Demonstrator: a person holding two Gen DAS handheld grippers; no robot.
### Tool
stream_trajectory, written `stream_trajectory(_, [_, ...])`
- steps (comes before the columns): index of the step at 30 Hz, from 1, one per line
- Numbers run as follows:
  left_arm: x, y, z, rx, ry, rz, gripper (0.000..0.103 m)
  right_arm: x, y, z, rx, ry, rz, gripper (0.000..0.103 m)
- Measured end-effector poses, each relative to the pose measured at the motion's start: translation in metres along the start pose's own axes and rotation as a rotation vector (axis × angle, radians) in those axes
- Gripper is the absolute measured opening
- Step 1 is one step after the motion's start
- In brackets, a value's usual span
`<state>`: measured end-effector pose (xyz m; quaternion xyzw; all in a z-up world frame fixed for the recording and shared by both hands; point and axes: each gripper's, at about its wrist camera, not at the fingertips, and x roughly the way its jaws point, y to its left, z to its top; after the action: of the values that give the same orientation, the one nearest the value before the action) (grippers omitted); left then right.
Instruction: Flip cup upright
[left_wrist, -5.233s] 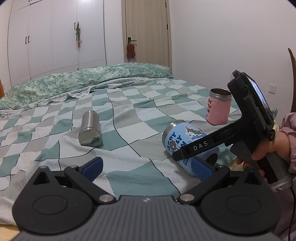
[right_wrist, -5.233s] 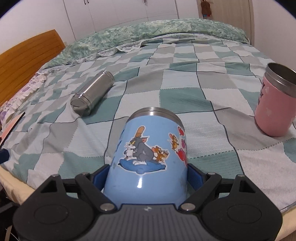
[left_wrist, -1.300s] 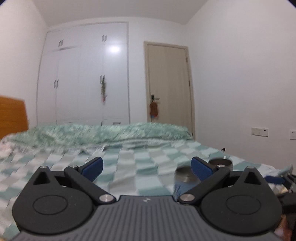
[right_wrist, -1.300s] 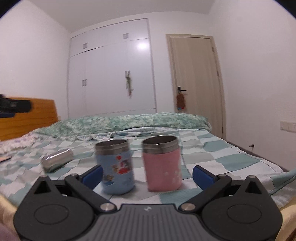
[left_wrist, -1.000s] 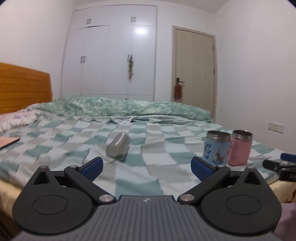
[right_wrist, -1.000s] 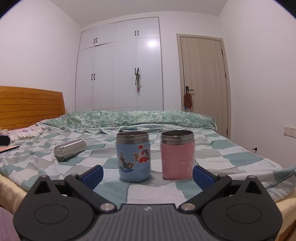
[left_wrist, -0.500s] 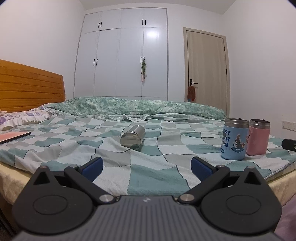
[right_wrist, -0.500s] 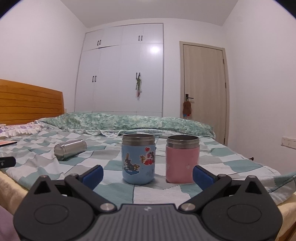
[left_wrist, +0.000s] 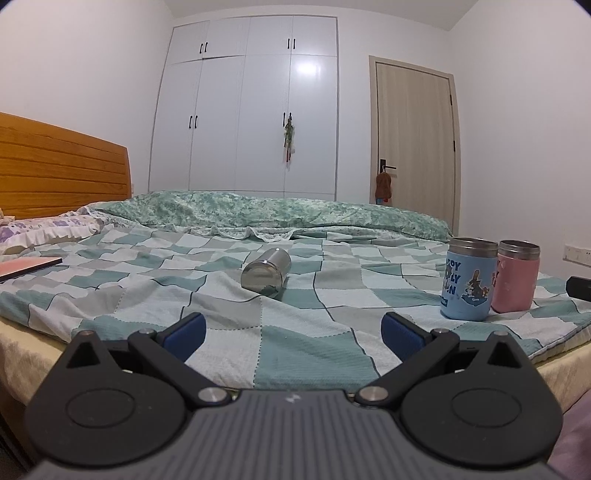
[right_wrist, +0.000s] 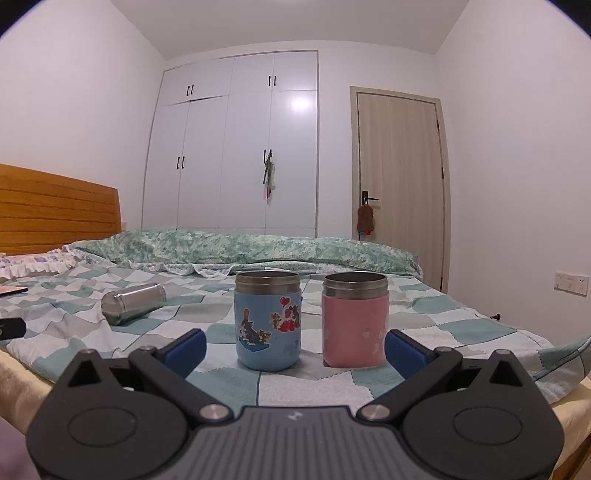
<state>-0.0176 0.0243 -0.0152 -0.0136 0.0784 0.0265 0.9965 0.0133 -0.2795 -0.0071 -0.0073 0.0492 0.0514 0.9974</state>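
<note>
The blue cartoon cup (right_wrist: 267, 321) stands upright on the checked bedspread, close beside the upright pink cup (right_wrist: 355, 320). Both also show in the left wrist view, the blue cup (left_wrist: 468, 283) and the pink cup (left_wrist: 516, 281) at the right. My right gripper (right_wrist: 294, 347) is open and empty, held back near the bed's front edge, apart from both cups. My left gripper (left_wrist: 291, 334) is open and empty, low at the bed's edge to the left.
A steel cup (left_wrist: 266, 272) lies on its side mid-bed; it also shows in the right wrist view (right_wrist: 133, 298). The checked bedspread (left_wrist: 288, 354) covers the bed. A wooden headboard (left_wrist: 55, 166) is left, a green quilt (left_wrist: 277, 212) behind. Wardrobe and door stand beyond.
Earlier my right gripper held the blue cup lying on the bed; now the cup stands upright and free. Both grippers have drawn back and settled low at the bed's edge.
</note>
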Motion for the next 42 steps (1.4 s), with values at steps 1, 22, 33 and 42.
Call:
stream_trajectory(1, [0.0003,-0.0001,-0.0002,-0.001,0.0,-0.001,0.103,-0.0002,0.0001,-0.0003,0.0,-0.001,0.0,0.103])
stream_trajectory(22, [-0.0005,-0.0007,-0.0006,0.001,-0.009,-0.001,0.103,0.0003,0.0004,0.0,0.001,0.002,0.001,0.103])
stream_trajectory(33, [-0.0016,-0.0021,-0.0004,0.004,-0.014,-0.001,0.103,0.0002,0.0004,-0.0001,0.001,0.001,0.001,0.103])
stream_trajectory(42, [-0.0027,-0.0024,0.0004,0.004,-0.017,-0.008,0.103,0.0005,0.0004,-0.0001,0.0,0.001,0.001,0.103])
